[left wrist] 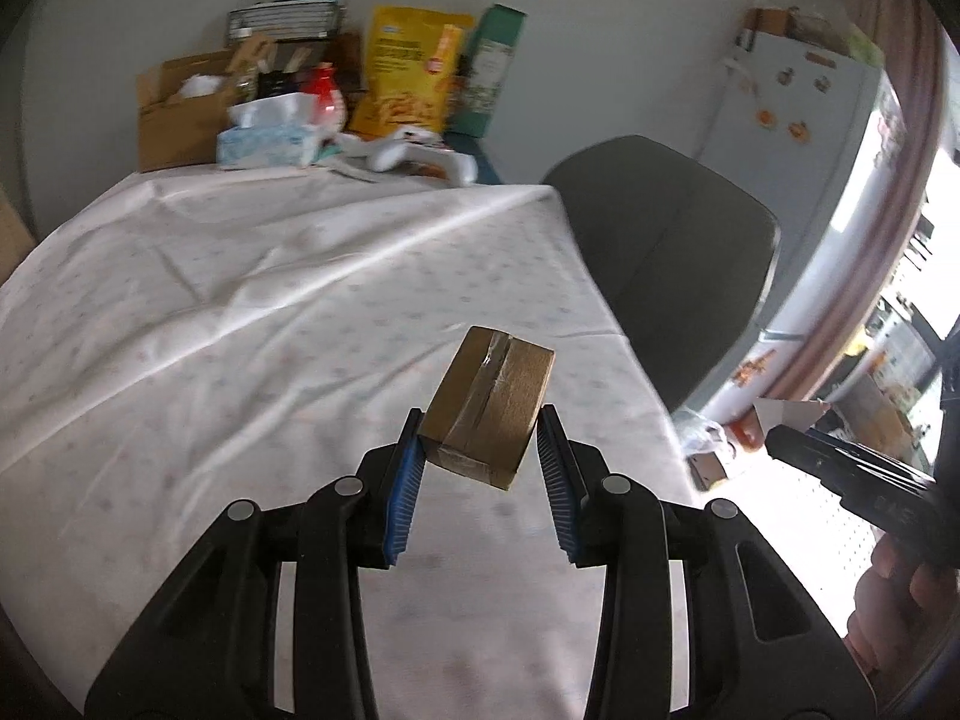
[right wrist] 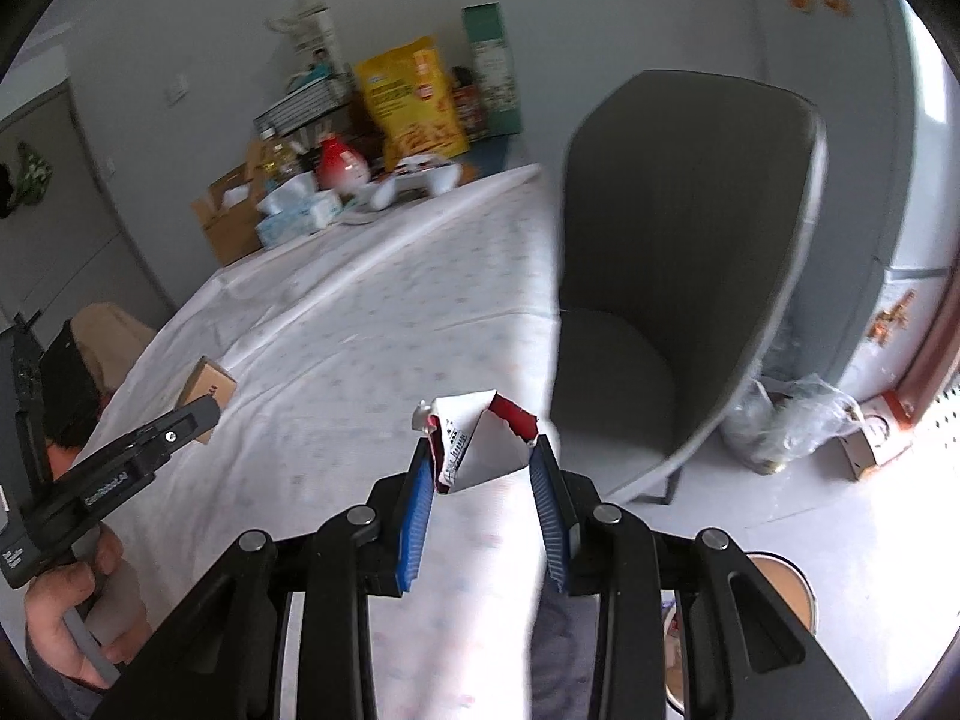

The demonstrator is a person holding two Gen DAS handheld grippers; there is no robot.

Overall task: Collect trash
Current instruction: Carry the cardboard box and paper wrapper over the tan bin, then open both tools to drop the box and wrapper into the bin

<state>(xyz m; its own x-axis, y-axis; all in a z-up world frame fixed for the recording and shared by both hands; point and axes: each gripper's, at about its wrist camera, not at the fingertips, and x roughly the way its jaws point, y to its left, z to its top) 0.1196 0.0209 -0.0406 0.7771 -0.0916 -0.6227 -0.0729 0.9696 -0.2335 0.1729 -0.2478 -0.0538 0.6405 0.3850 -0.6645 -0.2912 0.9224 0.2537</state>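
While its blue pads clamp the sides of a small taped cardboard box (left wrist: pixel 487 405), the left gripper (left wrist: pixel 480 456) stands partly closed and holds that box clear above the white tablecloth (left wrist: pixel 240 300). From the box, a grey chair (left wrist: pixel 672 252) sits at two o'clock, and a clutter of packages lies at eleven o'clock on the far end of the table, among them a tissue box (left wrist: pixel 267 141) and a yellow bag (left wrist: pixel 411 69). The right gripper (right wrist: pixel 483 468), likewise partly closed, pinches a crumpled white-and-red wrapper (right wrist: pixel 480 441) over the table's edge. At three o'clock from the wrapper, clear plastic bags (right wrist: pixel 786 420) lie on the floor.
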